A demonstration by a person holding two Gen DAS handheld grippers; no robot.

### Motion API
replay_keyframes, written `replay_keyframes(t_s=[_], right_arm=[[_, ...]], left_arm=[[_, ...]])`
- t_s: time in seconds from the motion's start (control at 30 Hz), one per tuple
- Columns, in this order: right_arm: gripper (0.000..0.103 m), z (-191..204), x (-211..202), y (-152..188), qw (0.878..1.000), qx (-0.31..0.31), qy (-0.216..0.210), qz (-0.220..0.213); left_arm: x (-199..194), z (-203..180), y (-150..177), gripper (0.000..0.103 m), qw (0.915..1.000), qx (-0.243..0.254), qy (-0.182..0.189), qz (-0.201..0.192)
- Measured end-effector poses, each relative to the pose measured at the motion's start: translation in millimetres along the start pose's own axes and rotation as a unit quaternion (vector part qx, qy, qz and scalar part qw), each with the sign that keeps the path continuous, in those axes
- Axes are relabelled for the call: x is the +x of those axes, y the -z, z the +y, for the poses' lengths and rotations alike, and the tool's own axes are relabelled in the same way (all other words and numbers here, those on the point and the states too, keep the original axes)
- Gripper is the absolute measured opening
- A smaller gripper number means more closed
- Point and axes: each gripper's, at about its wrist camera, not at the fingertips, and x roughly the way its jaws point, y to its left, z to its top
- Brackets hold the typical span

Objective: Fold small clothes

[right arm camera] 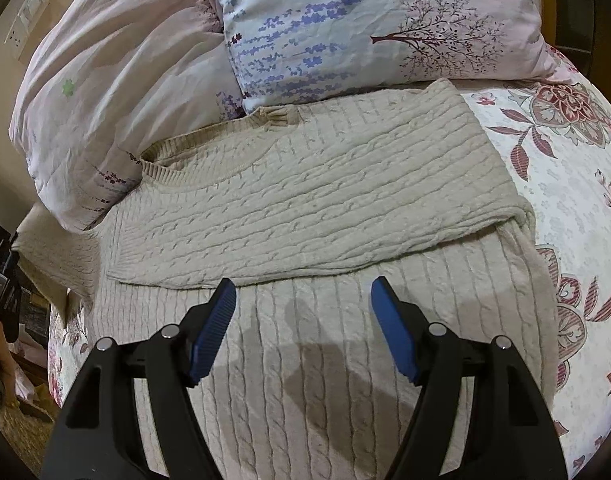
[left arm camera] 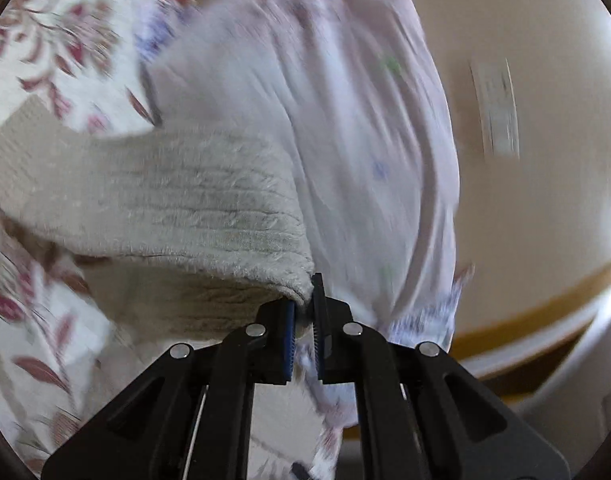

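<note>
1. The cream cable-knit sweater [right arm camera: 305, 208] lies flat on the bed with one part folded across its middle. Its neckline points left in my right wrist view, and its far edge touches the pillow.
2. In my left wrist view a corner of the sweater [left arm camera: 193, 200] is lifted clear of the sheet and drapes away to the left. This picture is blurred.
3. My left gripper [left arm camera: 304, 316] is clenched on that corner, with the knit pinched between the blue pads.
4. My right gripper [right arm camera: 303, 300] is released. Its jaws stand wide apart just above the near part of the sweater, with nothing between them. I cannot tell whether the tips touch the knit.
5. A bedsheet [right arm camera: 565, 200] with a red floral print lies under the sweater and shows to its right.
6. A pillow [right arm camera: 365, 20] printed with purple sprigs and a tree sits at the far side. A pale pink quilt [right arm camera: 117, 80] is bunched to its left.
7. A wall switch plate [right arm camera: 29, 12] shows at far left.
</note>
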Motion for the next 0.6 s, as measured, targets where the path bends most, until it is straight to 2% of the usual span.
replay_keyframes(t_s=[0.13, 0.3, 0.37, 0.43, 0.53, 0.57, 0.6], right_arm=[[0.070, -3.8, -1.6, 2.5, 1.000, 0.006, 0.002, -0.001], [0.070, -11.3, -3.7, 6.0, 1.000, 0.013, 0.007, 0.000], [0.070, -14.2, -4.4, 7.4, 1.000, 0.014, 0.010, 0.000], [0.070, -17.9, -5.4, 8.8, 1.000, 0.016, 0.013, 0.000], [0.070, -21.8, -5.7, 9.9, 1.000, 0.020, 0.015, 0.000], [0.070, -22.4, -5.9, 10.0, 1.000, 0.021, 0.015, 0.000], [0.070, -22.7, -6.0, 10.3, 1.000, 0.021, 0.015, 0.000]], left_arm=[[41.2, 1.1, 47.0, 0.007, 0.9966, 0.035, -0.034, 0.067], [82.7, 30.6, 92.0, 0.007, 0.9862, 0.024, -0.098, 0.131], [88.1, 39.6, 102.1, 0.007, 0.9824, 0.016, -0.112, 0.149], [86.2, 45.7, 104.9, 0.007, 0.9814, 0.001, -0.111, 0.157], [79.6, 48.9, 92.2, 0.008, 0.9835, -0.032, -0.092, 0.153], [76.4, 49.8, 87.2, 0.014, 0.9841, -0.037, -0.091, 0.148], [71.9, 53.5, 84.0, 0.026, 0.9846, -0.043, -0.094, 0.141]])
